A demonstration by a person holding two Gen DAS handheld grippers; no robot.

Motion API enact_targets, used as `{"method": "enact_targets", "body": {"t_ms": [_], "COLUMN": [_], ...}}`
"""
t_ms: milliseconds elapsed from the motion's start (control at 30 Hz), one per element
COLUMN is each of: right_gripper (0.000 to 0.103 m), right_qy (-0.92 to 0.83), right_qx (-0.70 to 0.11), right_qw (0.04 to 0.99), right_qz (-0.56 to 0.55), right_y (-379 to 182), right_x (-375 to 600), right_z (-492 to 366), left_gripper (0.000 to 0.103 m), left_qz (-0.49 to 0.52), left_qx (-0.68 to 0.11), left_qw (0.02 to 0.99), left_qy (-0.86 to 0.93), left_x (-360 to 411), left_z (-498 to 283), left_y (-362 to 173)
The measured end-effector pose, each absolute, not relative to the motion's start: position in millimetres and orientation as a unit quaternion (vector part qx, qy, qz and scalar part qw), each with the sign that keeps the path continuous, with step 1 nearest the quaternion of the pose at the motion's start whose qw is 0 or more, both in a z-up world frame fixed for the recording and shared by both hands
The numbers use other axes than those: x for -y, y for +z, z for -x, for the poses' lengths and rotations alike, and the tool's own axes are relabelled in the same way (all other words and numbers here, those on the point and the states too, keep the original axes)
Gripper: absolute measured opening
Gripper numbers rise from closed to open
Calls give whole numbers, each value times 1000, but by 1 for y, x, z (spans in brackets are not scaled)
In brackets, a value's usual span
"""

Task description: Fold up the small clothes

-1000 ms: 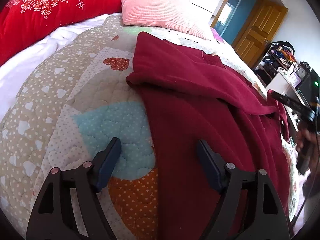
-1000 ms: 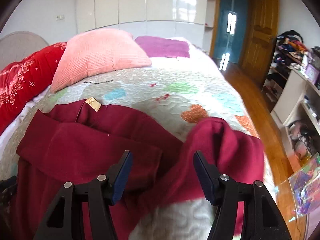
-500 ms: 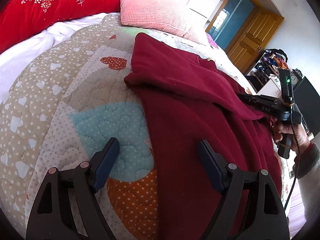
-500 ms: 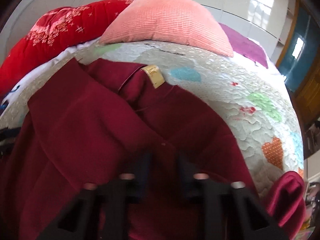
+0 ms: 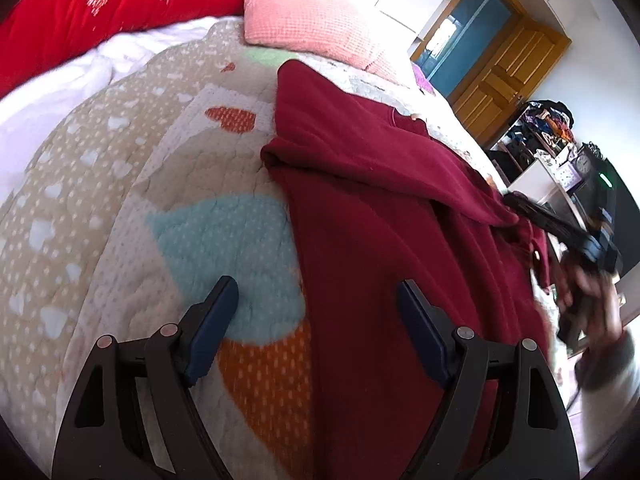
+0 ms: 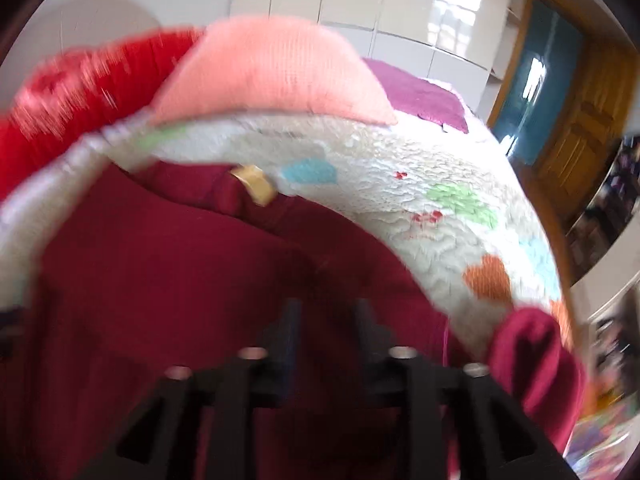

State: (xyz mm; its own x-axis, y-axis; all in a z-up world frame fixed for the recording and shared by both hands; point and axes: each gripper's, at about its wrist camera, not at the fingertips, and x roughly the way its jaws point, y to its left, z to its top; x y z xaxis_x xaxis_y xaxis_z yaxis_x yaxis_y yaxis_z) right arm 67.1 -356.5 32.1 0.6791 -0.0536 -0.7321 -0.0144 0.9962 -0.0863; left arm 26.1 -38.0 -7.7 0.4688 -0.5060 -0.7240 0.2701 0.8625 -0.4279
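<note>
Quilted bed [image 5: 120,184]: maroon garment [image 5: 400,240] spread from 12 to 5 o'clock, one sleeve folded across.
Left claw [image 5: 316,312]: wide, empty, straddling garment edge at 6 o'clock.
Right claw [image 6: 326,332]: narrowed, apparently pinching fabric; blurred.
Risk: thin pinch slipping mid-fold, fold collapsing.
Change: right claw open a second ago, now nearly shut; left unchanged.

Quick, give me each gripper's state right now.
Left gripper: open, holding nothing, over the edge of the sweater.
Right gripper: nearly shut on sweater cloth; too blurred to be certain of the grip.
</note>
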Motion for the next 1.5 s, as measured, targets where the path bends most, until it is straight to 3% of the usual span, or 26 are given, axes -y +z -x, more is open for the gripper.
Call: {"method": "enact_targets", "body": {"t_ms": [67, 267, 433, 467, 500, 567, 800, 867, 1000, 1067, 1133, 1167, 1200, 1300, 1333, 1400, 1433, 1500], "right_gripper": [60, 60, 60, 53, 29, 9, 5, 0, 0, 4, 26, 53, 62, 61, 57, 13, 7, 7], "right_qy": [-1, -4, 2, 10, 15, 15, -77, -134, -72, -38, -5, 14, 23, 55, 58, 38, 30, 23], "right_qx": [-397, -424, -425, -421, -412, -402, -376, -386, -399, -392, -395, -405, -410, -424, -429, -421, -412, -407], "right_qw": [918, 904, 892, 891, 891, 896, 919, 910, 902, 905, 905, 899, 896, 886, 884, 896, 902, 905], "right_qz": [-7, -54, -152, -169, -187, -190, -91, -77, -151, -163, -160, -165, -170, -181, -176, -136, -124, -119], "right_y": [41, 26, 0, -4, -7, -10, 20, 18, 17, 25, 28, 25, 21, 2, -5, -12, -11, -3], "right_x": [362, 372, 394, 395, 396, 395, 409, 421, 434, 429, 420, 412, 407, 387, 378, 357, 351, 350], "right_z": [-30, 59, 49, 45, 41, 33, 57, 59, 71, 92, 109, 120, 126, 137, 137, 135, 134, 136], "left_gripper": [81, 81, 81, 81, 81, 81, 81, 81, 81, 81, 81, 81, 81, 81, 81, 81, 81, 81], "left_qz": [140, 141, 74, 62, 51, 41, 98, 98, 83, 88, 98, 100, 101, 82, 66, 55, 57, 76], "left_qx": [-468, -488, -485, -485, -484, -484, -492, -491, -498, -504, -505, -504, -503, -507, -511, -513, -515, -519], "left_qw": [844, 840, 854, 856, 858, 859, 848, 849, 845, 840, 837, 838, 838, 841, 840, 840, 839, 834], "left_qy": [-221, -191, -171, -168, -165, -161, -170, -169, -177, -181, -184, -184, -183, -172, -171, -167, -166, -170], "left_x": [32, 28, 47, 50, 52, 55, 35, 37, 39, 35, 30, 28, 28, 36, 41, 45, 44, 37], "left_z": [-18, 8, 21, 22, 23, 28, 38, 39, 49, 54, 60, 61, 63, 67, 68, 70, 72, 78], "left_y": [-5, 1, 0, -1, -2, -1, 2, 2, 5, 4, 1, 0, -2, -1, 0, 0, 0, 2]}}
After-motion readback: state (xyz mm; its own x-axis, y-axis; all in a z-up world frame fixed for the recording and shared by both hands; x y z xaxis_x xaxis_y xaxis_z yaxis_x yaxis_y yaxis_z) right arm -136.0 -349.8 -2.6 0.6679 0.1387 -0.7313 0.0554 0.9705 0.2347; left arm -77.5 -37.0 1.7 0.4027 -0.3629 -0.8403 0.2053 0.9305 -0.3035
